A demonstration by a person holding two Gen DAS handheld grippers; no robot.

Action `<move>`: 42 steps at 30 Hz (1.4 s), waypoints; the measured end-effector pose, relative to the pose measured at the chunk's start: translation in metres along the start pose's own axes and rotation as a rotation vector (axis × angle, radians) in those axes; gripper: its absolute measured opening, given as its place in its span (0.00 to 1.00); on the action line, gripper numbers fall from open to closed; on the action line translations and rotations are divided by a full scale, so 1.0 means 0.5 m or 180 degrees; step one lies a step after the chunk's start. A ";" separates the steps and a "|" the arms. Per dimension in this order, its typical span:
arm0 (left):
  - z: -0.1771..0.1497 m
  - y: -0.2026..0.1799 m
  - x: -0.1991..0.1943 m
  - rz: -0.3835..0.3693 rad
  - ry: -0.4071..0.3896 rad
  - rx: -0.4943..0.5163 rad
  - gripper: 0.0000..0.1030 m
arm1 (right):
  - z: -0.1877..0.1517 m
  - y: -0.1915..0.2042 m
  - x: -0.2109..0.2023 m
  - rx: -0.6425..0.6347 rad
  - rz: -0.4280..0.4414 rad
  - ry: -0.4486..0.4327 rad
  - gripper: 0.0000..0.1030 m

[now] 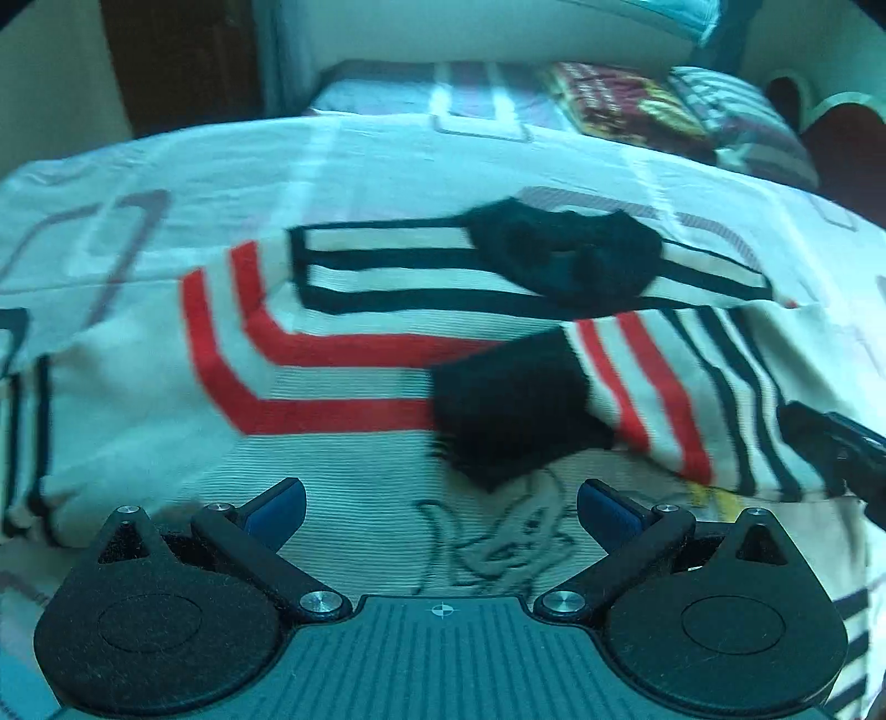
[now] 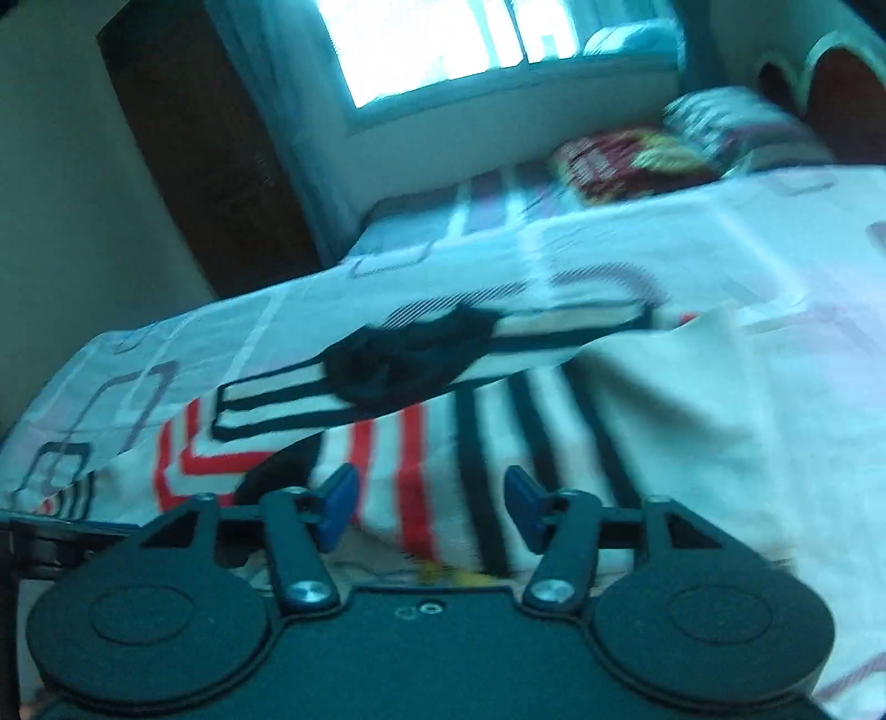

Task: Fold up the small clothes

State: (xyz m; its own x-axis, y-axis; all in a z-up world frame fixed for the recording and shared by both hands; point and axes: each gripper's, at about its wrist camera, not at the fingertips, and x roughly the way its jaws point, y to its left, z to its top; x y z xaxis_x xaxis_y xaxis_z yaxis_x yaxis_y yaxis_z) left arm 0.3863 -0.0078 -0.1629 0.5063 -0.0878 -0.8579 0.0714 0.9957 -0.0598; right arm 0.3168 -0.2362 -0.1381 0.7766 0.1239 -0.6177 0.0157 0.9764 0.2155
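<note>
Left wrist view: my left tool (image 1: 440, 501) sits low in the frame with its blue pads (image 1: 277, 507) spread wide, nothing between them, hovering over the cream shirt (image 1: 332, 443) laid out on the bed (image 1: 166, 160). The shirt fills the middle of the frame; it carries red stripes (image 1: 310, 354) bending at centre left, dark stripes at right, and a line-drawn figure (image 1: 498, 548) just above the tool body. A black cuff (image 1: 509, 410) lies folded across the shirt right of centre. A second black patch, likely the collar (image 1: 576, 255), sits on a dark-striped band in the upper middle. Dark hardware at the right edge, apparently my right tool (image 1: 830, 448), touches or nearly touches the shirt; I cannot tell which. Pillows (image 1: 736, 122) and a red-patterned cloth (image 1: 626, 105) lie at the upper right. Picture is blurred. Right wrist view: my right tool (image 2: 429, 509) stands open with a moderate gap between the blue pads (image 2: 338, 507), holding nothing, and the shirt (image 2: 387, 498) lies beyond and beneath it. The dark-striped band with the black patch (image 2: 410, 354) crosses the frame's centre left. A bright window (image 2: 443, 39) is at the top, a dark wooden panel (image 2: 205, 155) at the upper left.
</note>
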 end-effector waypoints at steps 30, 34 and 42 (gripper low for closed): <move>0.056 0.022 0.040 -0.0966 -0.0350 -0.0697 0.17 | -0.062 -0.153 -0.055 0.0365 -0.0564 -0.0112 0.62; 0.080 0.068 0.009 -0.0886 -0.0568 -0.0734 0.17 | -0.061 -0.151 -0.053 0.0332 -0.0564 -0.0103 0.63; 0.053 0.094 0.083 -0.0594 -0.0213 -0.0519 0.17 | -0.063 -0.145 -0.020 0.0426 -0.0610 -0.0019 0.63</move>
State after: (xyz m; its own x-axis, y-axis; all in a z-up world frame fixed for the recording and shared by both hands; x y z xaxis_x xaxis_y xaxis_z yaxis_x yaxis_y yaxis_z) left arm 0.4335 0.0345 -0.1878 0.5536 -0.2669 -0.7889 0.0321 0.9534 -0.3000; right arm 0.2883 -0.3027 -0.1714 0.7551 -0.0629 -0.6526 0.2463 0.9497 0.1934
